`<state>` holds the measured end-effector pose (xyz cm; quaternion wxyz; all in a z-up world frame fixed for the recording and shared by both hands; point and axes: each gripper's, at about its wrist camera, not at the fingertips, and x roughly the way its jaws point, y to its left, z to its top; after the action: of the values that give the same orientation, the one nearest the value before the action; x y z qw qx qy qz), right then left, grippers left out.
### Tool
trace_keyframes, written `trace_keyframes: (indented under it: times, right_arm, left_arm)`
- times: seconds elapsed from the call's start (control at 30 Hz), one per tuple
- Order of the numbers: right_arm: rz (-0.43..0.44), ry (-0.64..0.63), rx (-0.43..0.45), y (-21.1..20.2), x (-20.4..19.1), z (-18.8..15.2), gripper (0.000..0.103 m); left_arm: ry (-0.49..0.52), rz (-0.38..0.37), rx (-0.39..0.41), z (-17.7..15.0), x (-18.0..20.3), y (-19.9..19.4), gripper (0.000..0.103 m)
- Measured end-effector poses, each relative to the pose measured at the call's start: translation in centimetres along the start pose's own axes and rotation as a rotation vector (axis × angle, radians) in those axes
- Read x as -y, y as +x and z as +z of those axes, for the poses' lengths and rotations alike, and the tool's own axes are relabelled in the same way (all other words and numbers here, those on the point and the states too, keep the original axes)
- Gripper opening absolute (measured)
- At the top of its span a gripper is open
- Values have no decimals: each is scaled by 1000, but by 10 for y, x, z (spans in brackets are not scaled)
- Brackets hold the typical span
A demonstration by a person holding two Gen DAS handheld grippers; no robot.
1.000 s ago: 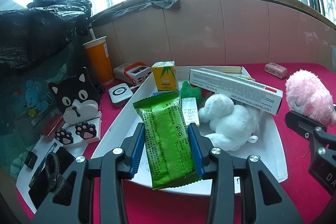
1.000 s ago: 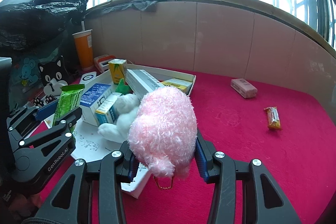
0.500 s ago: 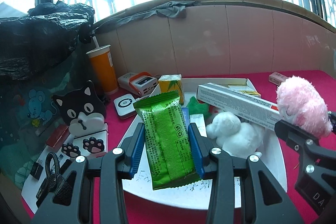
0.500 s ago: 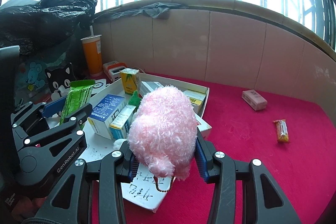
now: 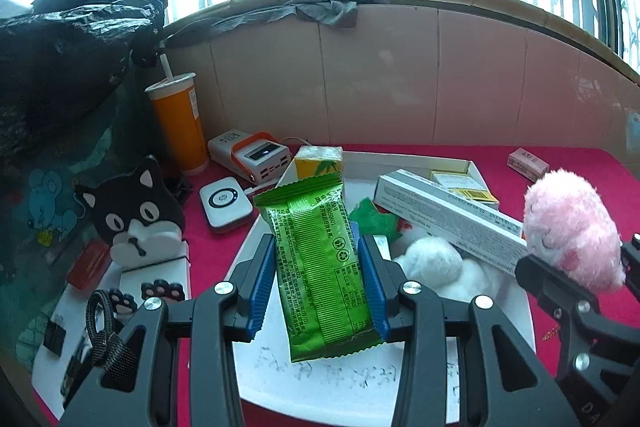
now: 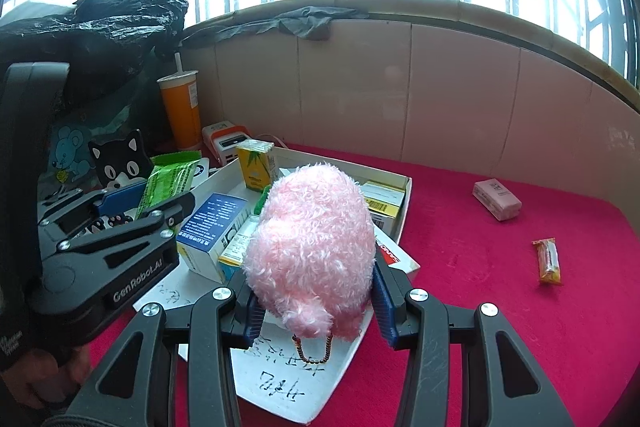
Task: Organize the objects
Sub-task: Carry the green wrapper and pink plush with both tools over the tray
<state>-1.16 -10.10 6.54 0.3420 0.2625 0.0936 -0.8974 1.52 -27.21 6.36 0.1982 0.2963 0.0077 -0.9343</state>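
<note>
Two grippers, one item each

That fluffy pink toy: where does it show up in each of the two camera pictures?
Left wrist view: the pink plush toy sits at the far right edge, held in the right gripper.
Right wrist view: the same toy fills the lower middle, clamped between the blue pads.
Shared landmark: the orange cup with a straw, at the back left in both views.
</note>
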Motion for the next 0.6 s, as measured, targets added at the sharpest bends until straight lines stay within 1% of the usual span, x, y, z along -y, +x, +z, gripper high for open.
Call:
trace_keyframes:
  times: [0.2, 0.37, 0.53, 0.6]
  right_arm:
    - [21, -2, -8, 7, -7, 9, 50]
    - [30, -5, -11, 13, -13, 19, 50]
    - [42, 4, -35, 26, -19, 22, 50]
    - [44, 5, -41, 31, -22, 23, 50]
  left_arm:
    - [19, -22, -15, 18, -2, 14, 40]
    - [8, -31, -41, 29, -4, 29, 40]
    - [27, -36, -56, 40, -3, 47, 40]
    - [29, -61, -60, 46, -4, 53, 40]
